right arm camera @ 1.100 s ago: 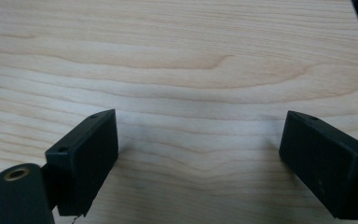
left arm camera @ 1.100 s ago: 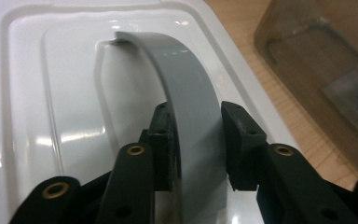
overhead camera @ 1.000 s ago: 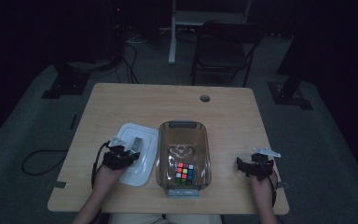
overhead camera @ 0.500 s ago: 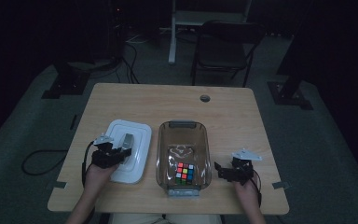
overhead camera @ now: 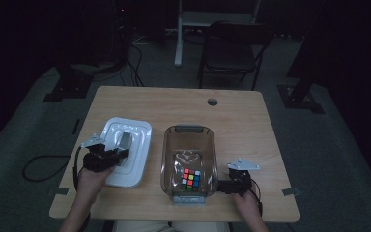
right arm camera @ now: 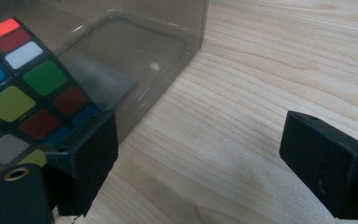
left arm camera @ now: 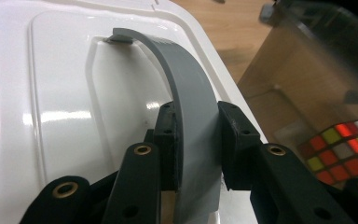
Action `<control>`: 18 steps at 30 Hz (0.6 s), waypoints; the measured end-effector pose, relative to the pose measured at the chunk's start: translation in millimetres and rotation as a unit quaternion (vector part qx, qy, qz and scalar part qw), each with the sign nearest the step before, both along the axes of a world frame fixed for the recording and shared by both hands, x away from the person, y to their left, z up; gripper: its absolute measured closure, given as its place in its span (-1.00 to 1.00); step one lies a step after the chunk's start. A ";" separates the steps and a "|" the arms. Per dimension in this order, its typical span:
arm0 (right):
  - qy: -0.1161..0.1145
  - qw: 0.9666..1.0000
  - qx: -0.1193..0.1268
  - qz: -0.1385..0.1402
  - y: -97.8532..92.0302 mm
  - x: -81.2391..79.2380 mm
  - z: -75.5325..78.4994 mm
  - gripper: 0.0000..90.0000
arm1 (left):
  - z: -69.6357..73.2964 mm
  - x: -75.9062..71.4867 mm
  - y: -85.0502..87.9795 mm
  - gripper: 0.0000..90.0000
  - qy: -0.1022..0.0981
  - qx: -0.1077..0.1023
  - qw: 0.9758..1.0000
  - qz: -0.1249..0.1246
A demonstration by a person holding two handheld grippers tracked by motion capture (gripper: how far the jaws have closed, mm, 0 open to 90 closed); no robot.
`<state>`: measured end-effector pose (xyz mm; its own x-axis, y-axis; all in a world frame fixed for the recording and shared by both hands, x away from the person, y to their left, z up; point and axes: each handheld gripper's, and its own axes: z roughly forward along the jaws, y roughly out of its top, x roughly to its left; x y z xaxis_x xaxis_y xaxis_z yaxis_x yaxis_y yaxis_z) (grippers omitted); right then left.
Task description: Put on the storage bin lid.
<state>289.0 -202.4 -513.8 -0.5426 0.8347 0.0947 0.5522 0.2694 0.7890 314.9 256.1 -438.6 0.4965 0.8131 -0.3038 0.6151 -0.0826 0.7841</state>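
Observation:
A white lid with a grey arched handle lies left of the clear bin. My left gripper is shut on that handle; in the left gripper view the handle runs between the pads of my left gripper over the lid. A colour cube rests in the near end of the bin. My right gripper stands open at the bin's right near corner. In the right gripper view, bare table lies between the pads of my right gripper, and the cube shows through the bin wall.
The wooden table has a round cable hole at its far edge. A dark chair and a desk frame stand behind the table. The bin and the cube lie to the right in the left gripper view.
The lid has shifted left, away from the bin, with my left gripper on its handle. My right gripper has slid left across the table to the bin's right near corner.

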 end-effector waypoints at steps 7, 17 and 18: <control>-0.001 1.000 -0.008 0.022 7.8 -2.1 0.8 -0.75 | 25.4 -8.8 2.9 0.61 -0.028 0.004 1.000 -0.009; -0.009 0.999 -0.012 0.050 27.9 -1.9 1.2 -0.75 | 58.8 -21.0 -2.6 0.61 -0.063 -0.015 0.997 -0.046; -0.008 0.999 -0.012 0.052 29.4 -1.4 1.0 -0.75 | 61.5 -21.8 -4.5 0.61 -0.065 -0.015 0.996 -0.054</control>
<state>287.6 -173.0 -512.7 -0.6273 0.7759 0.0661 0.5071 0.3426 0.7909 293.1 251.6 -377.1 0.6178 0.7439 -0.2549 0.4965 -0.1177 0.8600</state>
